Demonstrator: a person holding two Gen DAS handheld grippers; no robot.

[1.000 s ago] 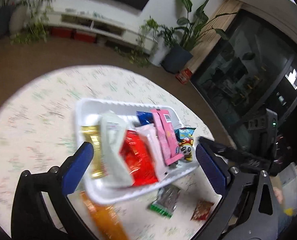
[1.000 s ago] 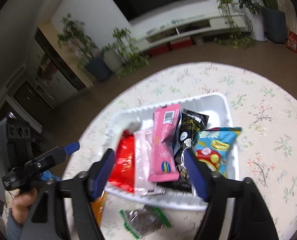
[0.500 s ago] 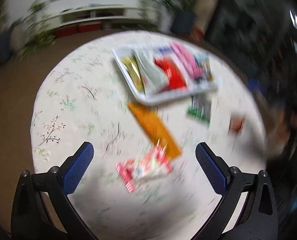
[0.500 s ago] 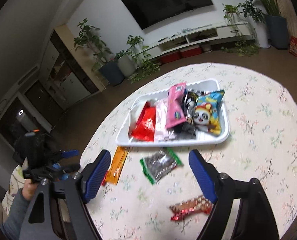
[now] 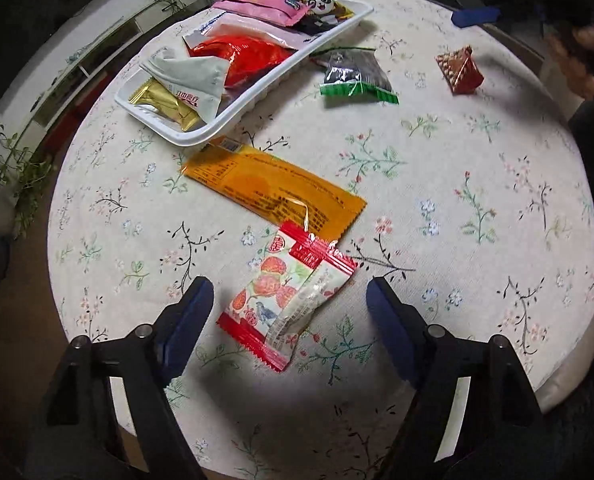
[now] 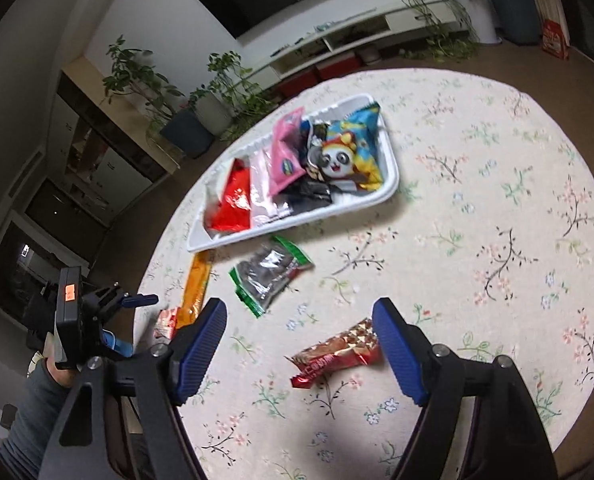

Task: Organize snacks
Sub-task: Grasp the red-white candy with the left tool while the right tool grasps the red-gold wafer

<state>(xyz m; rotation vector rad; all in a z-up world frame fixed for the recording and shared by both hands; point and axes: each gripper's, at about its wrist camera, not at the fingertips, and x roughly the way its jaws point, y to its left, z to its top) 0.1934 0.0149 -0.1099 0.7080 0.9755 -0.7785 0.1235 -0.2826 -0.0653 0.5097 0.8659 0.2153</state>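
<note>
Left claw (image 5: pixel 289 300) is pointing steeply down at the desk (image 5: pixel 477 184), jaws closing but still spread, pads not touching anything. A red-and-white packet (image 5: pixel 293 300) is lying flat on the cloth between the blue pads, nearer the left one, clear of both. Just beyond it an orange packet (image 5: pixel 273 188) is lying flat, its near end slightly under the red-and-white one's tip. Farther out the white tray (image 5: pixel 233 108) is sitting at a slant, filled with a gold bar, a white pouch, a red bag, a pink pack and a panda bag. Beside the tray's right rim a green-edged clear packet (image 5: pixel 353 76) is lying on the cloth; well right of it, a red-brown packet (image 5: pixel 461 70).

Right claw (image 6: pixel 299 344) is tilting down at a shallower angle, jaws closing slightly, still spread, gripping nothing. The red-brown packet (image 6: pixel 337 354) is lying between its pads, closer to the right pad; cannot tell if it is touching that pad. Ahead, the green-edged packet (image 6: pixel 271 274) is lying just short of the tray (image 6: pixel 391 184).

In the right wrist view the left claw (image 6: pixel 137 302) is showing at the desk's left edge, held by a hand (image 6: pixel 59 376) in a grey sleeve, above the red-and-white packet (image 6: pixel 167 322) and the orange one (image 6: pixel 197 286).
</note>
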